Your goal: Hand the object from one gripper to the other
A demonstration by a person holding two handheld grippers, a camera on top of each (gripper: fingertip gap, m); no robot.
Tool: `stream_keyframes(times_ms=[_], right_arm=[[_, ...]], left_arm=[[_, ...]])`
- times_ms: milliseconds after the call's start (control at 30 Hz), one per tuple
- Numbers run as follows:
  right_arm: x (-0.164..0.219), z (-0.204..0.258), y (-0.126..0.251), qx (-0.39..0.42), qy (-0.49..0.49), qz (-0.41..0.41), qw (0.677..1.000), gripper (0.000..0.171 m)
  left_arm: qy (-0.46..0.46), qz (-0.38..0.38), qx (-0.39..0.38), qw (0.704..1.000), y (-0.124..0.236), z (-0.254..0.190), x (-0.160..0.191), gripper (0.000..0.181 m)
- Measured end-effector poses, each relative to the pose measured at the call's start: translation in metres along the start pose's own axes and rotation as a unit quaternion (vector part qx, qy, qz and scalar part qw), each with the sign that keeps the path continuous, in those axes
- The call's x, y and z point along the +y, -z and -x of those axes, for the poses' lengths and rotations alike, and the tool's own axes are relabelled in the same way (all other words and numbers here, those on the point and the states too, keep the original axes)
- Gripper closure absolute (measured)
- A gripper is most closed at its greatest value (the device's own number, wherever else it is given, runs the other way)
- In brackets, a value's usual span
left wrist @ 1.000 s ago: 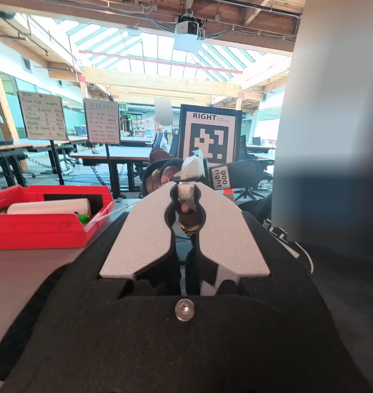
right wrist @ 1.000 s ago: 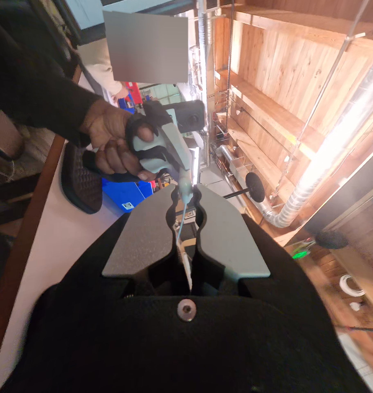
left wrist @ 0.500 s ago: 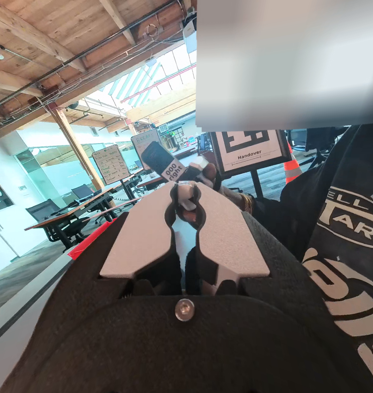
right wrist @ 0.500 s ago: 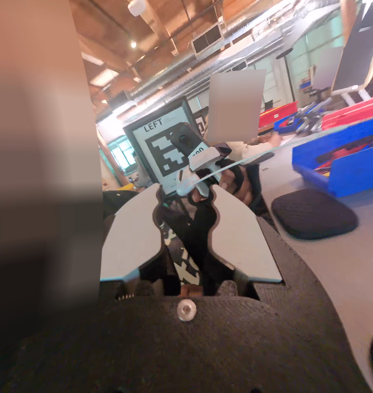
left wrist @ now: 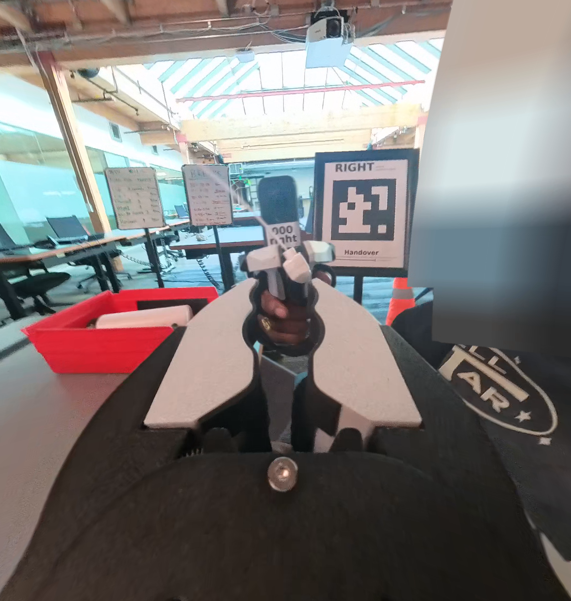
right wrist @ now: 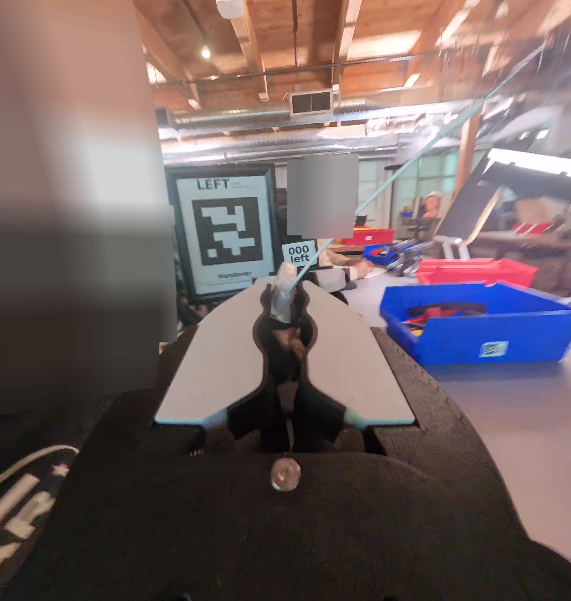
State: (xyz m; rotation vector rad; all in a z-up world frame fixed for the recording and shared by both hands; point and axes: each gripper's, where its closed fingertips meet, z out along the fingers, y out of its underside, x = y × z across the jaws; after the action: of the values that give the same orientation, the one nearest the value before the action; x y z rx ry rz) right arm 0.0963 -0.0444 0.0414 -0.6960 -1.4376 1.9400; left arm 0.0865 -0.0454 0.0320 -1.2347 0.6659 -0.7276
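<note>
left wrist view first, sweeping left to right. one red bin (left wrist: 92, 344) sits on the grey surface (left wrist: 50, 422) with one white roll (left wrist: 144, 320) lying inside. behind it, two whiteboards (left wrist: 135, 198) stand side by side on stands. centre frame, the left tool (left wrist: 284, 289) has its two fingers spread wide, with nothing between them. beyond its tips the right tool (left wrist: 292, 257) faces back, one hand (left wrist: 284, 322) wrapped round its handle. the stick (left wrist: 296, 267) shows its white head up there at the right tool, and the thin shaft arcs away up and left. further right are one framed marker sign (left wrist: 364, 208) and one orange cone (left wrist: 401, 299) low beside it.

over to the right wrist view. at left there's one framed marker sign (right wrist: 225, 227). in the middle, the right tool's two fingers are drawn in close with the stick's white head between their tips, gripped as far as i can see. the pale teal shaft runs up and off to the top right. the left tool is just behind, fingers apart and off the stick. to the right, one large blue bin (right wrist: 492, 338) sits on the surface, with one red bin (right wrist: 473, 271) behind it. more bins farther back are too blurred to count.
</note>
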Motion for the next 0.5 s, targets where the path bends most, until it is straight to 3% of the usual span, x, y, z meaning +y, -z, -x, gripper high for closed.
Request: stream_keyframes(times_ms=[33, 233, 500], right_arm=[[-0.0003, 0.0006, 0.0005, 0.010, 0.038, 0.005, 0.999, 0.156], [0.0029, -0.0034, 0.0031, 0.072, 0.189, 0.052, 0.978, 0.157], [0.0069, 0.0003, 0.0010, 0.080, 0.232, 0.075, 0.967, 0.156]], left_arm=[[0.016, -0.003, 0.004, 1.000, -0.0001, 0.0002, -0.0003, 0.155], [0.041, -0.007, 0.023, 0.999, -0.0018, -0.0046, -0.0006, 0.157], [0.031, -0.019, 0.034, 0.999, -0.0005, -0.0047, -0.0018, 0.170]])
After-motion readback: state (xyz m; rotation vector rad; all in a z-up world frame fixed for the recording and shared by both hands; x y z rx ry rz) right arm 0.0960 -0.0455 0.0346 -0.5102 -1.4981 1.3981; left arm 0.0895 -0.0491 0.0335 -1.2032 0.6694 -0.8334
